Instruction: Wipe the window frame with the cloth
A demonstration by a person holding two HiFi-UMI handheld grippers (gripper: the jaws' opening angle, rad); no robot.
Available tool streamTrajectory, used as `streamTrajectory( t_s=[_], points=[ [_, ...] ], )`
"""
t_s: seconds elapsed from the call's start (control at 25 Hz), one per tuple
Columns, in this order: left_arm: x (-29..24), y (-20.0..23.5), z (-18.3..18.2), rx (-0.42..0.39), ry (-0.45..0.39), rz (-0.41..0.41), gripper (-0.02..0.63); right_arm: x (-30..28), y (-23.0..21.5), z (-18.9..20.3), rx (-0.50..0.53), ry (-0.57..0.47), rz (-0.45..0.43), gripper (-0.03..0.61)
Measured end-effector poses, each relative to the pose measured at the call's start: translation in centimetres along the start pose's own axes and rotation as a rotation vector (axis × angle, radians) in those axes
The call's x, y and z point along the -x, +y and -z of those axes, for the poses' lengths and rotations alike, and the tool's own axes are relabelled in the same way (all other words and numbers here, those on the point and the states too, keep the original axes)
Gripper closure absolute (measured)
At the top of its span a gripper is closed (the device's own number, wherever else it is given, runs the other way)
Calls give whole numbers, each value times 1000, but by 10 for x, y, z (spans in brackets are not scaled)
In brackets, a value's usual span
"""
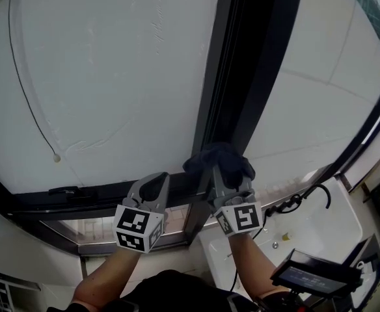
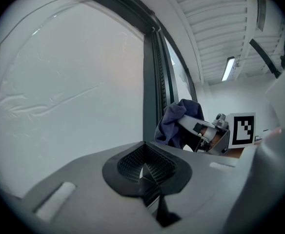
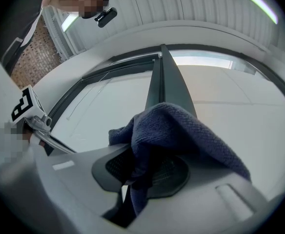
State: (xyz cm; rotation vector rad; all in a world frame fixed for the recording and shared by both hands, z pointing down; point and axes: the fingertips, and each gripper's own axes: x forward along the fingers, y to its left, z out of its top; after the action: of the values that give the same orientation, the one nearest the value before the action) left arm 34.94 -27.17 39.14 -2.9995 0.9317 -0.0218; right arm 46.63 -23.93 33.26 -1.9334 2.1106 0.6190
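The dark upright window frame [image 1: 242,64] runs between two pale panes and meets a dark bottom rail [image 1: 79,197]. My right gripper [image 1: 224,174] is shut on a dark blue cloth [image 1: 221,160], which is pressed at the foot of the upright. In the right gripper view the cloth [image 3: 181,130] bunches over the jaws in front of the frame [image 3: 164,82]. My left gripper [image 1: 152,186] hovers beside it over the bottom rail, shut and holding nothing. From the left gripper view the cloth [image 2: 179,121] and the right gripper [image 2: 201,130] show against the frame [image 2: 152,87].
A thin black cord [image 1: 27,90] with a small knob hangs across the left pane. A white ledge [image 1: 313,229] with a black cable lies lower right, and a dark device [image 1: 317,275] stands near the bottom right corner.
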Motion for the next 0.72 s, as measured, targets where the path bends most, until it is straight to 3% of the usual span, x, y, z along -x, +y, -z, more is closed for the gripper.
streamTrajectory(
  t_s=[0.48,0.72],
  points=[
    [4,2,32,-25,55,5,620,24,13,64,-54,164,-21,511],
    [0,8,64,-17,126,-13,620,35,18,95,-55,248,-42,509]
  ],
)
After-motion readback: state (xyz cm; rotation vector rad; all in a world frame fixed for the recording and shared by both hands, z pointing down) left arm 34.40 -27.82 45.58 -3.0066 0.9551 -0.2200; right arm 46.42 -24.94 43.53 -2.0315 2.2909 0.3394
